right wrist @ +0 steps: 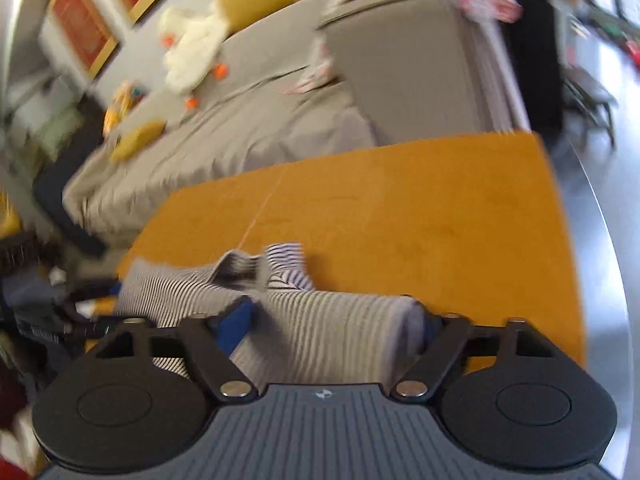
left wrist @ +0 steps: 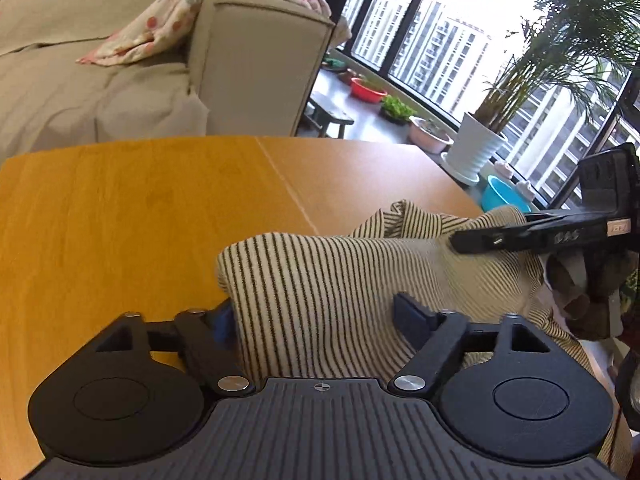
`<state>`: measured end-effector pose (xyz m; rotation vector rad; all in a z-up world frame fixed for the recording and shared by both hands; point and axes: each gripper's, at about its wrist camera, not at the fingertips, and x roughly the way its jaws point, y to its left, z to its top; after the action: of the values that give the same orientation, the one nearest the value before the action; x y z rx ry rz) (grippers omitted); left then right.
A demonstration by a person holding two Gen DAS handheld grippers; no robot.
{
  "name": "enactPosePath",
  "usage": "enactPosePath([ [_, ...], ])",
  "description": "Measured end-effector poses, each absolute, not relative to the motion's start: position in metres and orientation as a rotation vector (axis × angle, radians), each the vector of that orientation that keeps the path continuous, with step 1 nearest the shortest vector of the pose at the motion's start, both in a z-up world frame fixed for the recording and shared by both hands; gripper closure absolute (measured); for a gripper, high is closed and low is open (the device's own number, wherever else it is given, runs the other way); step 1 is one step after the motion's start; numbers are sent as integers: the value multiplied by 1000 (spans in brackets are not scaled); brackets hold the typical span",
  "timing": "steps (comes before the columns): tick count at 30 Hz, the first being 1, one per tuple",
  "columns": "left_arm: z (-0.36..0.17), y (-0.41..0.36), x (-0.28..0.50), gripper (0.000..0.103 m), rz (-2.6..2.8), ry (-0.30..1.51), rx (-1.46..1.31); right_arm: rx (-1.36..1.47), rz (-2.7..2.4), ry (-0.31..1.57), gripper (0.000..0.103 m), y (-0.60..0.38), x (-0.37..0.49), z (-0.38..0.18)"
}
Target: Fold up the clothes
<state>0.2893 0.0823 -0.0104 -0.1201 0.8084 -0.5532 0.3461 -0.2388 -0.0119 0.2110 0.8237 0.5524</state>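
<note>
A cream garment with thin dark stripes [left wrist: 320,280] lies bunched on the near right part of the orange wooden table [left wrist: 140,208]. My left gripper [left wrist: 316,316] has its jaws wide apart with a fold of the striped cloth lying between them. My right gripper [left wrist: 456,240] reaches in from the right and lies on the cloth's far edge. In the blurred right wrist view the right gripper [right wrist: 336,320] also has its jaws apart around a roll of the striped garment [right wrist: 312,320], above the table [right wrist: 420,220].
A grey sofa [left wrist: 248,64] with a spotted blanket [left wrist: 192,8] stands beyond the table. Potted plants [left wrist: 480,148], a red basin [left wrist: 366,90] and a blue basin [left wrist: 500,196] sit by the windows at right. The sofa seat holds toys and a white plush [right wrist: 192,52].
</note>
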Motion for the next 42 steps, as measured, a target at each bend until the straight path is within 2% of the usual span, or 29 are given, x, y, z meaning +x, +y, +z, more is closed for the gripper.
enactPosePath([
  [1, -10, 81, 293, 40, -557, 806, -115, 183, 559, 811, 58, -234, 347, -7],
  [2, -9, 80, 298, 46, -555, 806, -114, 155, 566, 797, 69, -228, 347, -1],
  [3, -6, 80, 304, 57, -550, 807, -118, 127, 572, 784, 72, -223, 348, 4],
  [5, 8, 83, 309, 69, -529, 784, -126, 71, 585, 757, 78, -213, 349, 14],
  [8, 41, 92, 294, 79, -542, 704, -120, -10, 607, 707, 80, -198, 347, 32],
  [13, 65, 105, 232, 79, -585, 645, -89, -116, 663, 575, 82, -197, 282, 74],
  [19, 64, 115, 167, 79, -583, 655, -85, -258, 727, 547, 85, -179, 190, 79],
  [20, 64, 116, 157, 77, -581, 660, -79, -277, 738, 561, 86, -174, 177, 74],
  [23, 65, 122, 133, 61, -561, 668, -61, -359, 753, 605, 87, -161, 139, 55],
  [25, 68, 127, 122, 55, -550, 672, -75, -412, 755, 633, 87, -154, 116, 41],
  [27, 72, 128, 114, 41, -544, 663, -80, -427, 736, 656, 87, -152, 102, 32],
  [28, 74, 128, 110, 38, -548, 654, -76, -430, 726, 664, 87, -151, 96, 28],
  [30, 76, 124, 105, 26, -557, 641, -67, -423, 699, 653, 87, -154, 87, 28],
  [32, 72, 117, 104, 21, -568, 648, -57, -463, 670, 616, 86, -154, 78, 31],
  [34, 65, 111, 108, 18, -576, 669, -63, -481, 652, 589, 77, -153, 72, 33],
  [36, 59, 107, 113, 13, -581, 680, -91, -464, 639, 561, 45, -151, 68, 36],
  [39, 55, 106, 128, 10, -575, 683, -156, -439, 628, 527, 34, -145, 73, 36],
  [42, 54, 105, 142, 9, -568, 678, -210, -462, 626, 526, 31, -128, 88, 23],
])
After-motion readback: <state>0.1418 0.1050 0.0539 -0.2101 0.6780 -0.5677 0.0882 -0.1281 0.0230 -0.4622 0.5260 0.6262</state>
